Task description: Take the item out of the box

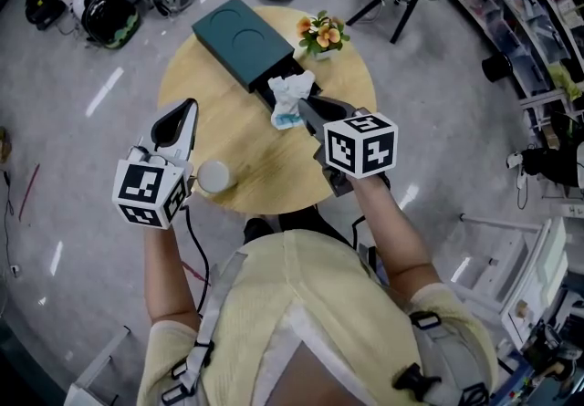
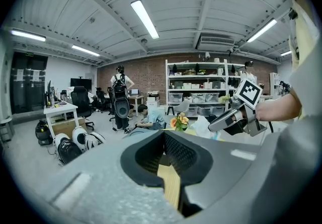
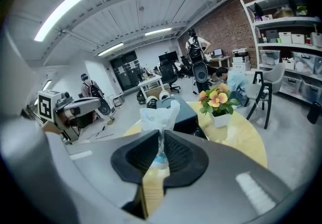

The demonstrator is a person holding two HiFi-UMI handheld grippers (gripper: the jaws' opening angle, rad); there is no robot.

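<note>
One box is seen at 12 o'clock; one white packet, perhaps tissue, is pinched by the right tool; the left tool is closed, empty.

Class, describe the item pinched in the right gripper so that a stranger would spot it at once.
On the round wooden table, find the dark box beside the flowerpot. Just off its near end, the right gripper pinches a crumpled white packet with a blue patch, the only soft, wrinkled thing there.
</note>
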